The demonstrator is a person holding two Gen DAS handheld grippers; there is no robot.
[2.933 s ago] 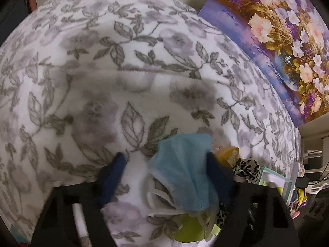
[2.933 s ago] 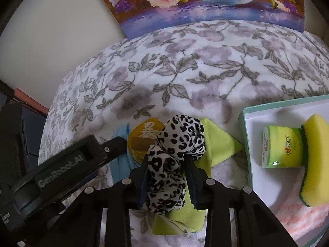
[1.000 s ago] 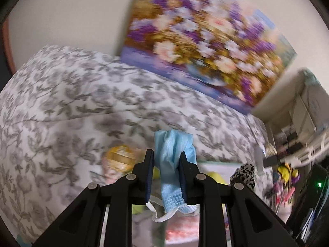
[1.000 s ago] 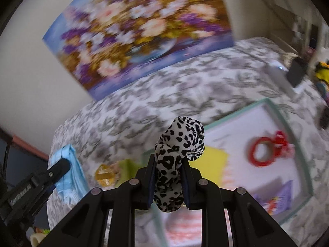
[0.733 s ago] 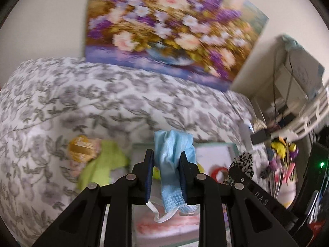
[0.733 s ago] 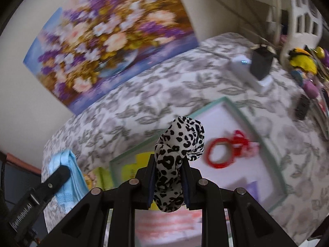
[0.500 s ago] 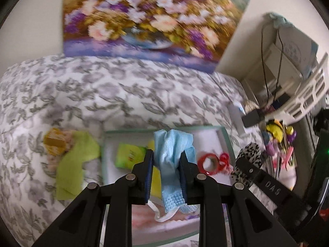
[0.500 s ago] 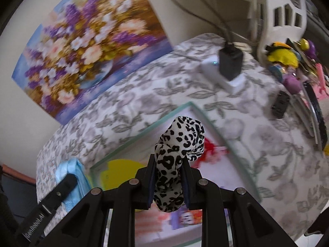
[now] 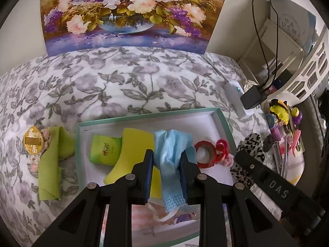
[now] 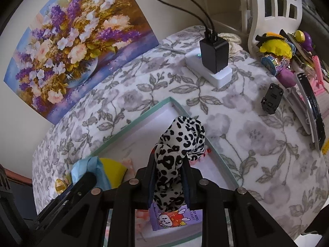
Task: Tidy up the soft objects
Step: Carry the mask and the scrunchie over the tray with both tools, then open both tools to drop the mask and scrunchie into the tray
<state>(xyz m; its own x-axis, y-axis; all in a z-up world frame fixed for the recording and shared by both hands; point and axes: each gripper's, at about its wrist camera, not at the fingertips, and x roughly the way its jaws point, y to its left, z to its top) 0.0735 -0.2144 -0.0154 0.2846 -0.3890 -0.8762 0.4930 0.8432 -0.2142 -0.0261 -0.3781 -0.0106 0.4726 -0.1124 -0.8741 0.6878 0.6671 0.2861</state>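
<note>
My left gripper [image 9: 167, 156] is shut on a light blue face mask [image 9: 170, 154] and holds it above the teal-rimmed white tray [image 9: 223, 121]. My right gripper [image 10: 168, 170] is shut on a leopard-print scrunchie [image 10: 178, 150] above the tray's right part [image 10: 162, 103]. The scrunchie [image 9: 248, 146] and right gripper also show at the right in the left wrist view. In the tray lie a yellow sponge [image 9: 131, 144], a green packet [image 9: 104, 149], a red tape roll [image 9: 205, 154] and a pink cloth [image 9: 144, 216].
A green cloth [image 9: 51, 164] and a gold charm [image 9: 34, 142] lie on the floral blanket left of the tray. A white power strip with a black charger [image 10: 213, 59] sits behind. Clutter of toys and clips [image 10: 287, 61] lines the right edge. A flower painting [image 9: 127, 12] leans on the wall.
Both grippers have swung right from the blanket to above the tray, each carrying its item. The tray now lies under both.
</note>
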